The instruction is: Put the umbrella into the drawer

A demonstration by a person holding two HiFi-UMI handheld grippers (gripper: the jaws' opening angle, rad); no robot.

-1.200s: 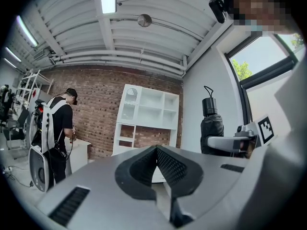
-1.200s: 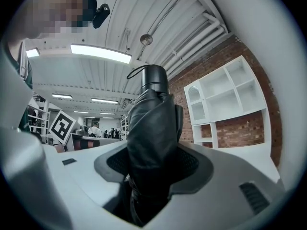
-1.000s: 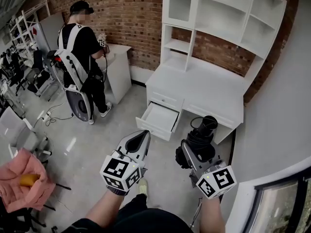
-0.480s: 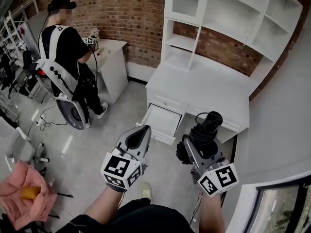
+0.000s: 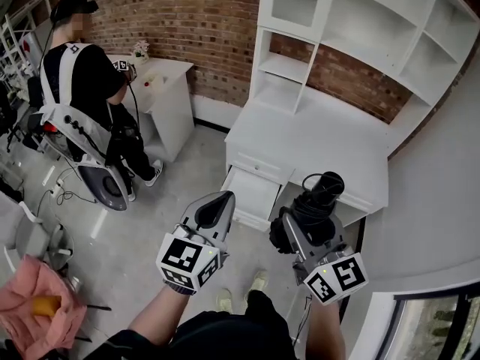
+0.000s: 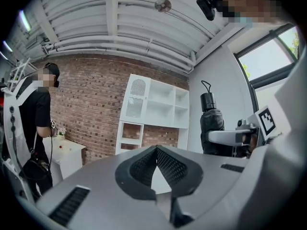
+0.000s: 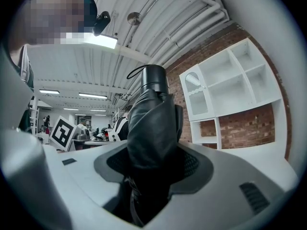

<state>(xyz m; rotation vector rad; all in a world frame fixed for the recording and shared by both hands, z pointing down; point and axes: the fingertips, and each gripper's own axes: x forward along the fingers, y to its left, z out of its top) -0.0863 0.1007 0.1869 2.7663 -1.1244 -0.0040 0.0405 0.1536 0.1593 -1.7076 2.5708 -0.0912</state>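
My right gripper [image 5: 301,229] is shut on a folded black umbrella [image 5: 316,207], which stands upright between the jaws with its handle end [image 7: 154,80] pointing up. In the right gripper view the umbrella [image 7: 152,128] fills the gap between the jaws. My left gripper [image 5: 217,203] is shut and holds nothing, its pads [image 6: 165,164] meeting at the tip. The umbrella [image 6: 211,128] also shows at the right of the left gripper view. Beyond both grippers, the white desk [image 5: 315,137] has one drawer [image 5: 253,193] pulled open, and what shows of its inside is bare.
A white shelf unit [image 5: 352,28] stands on the desk against the brick wall. A person in black [image 5: 79,88] stands at a small white table [image 5: 161,85] at the left. A pink cloth [image 5: 30,306] lies at the lower left. A wall and window [image 5: 442,313] close in the right.
The desk and open drawer have come closer and shifted in the head view as I step forward. Both grippers keep their pose; the umbrella stays gripped. The person at the left turned towards the small table.
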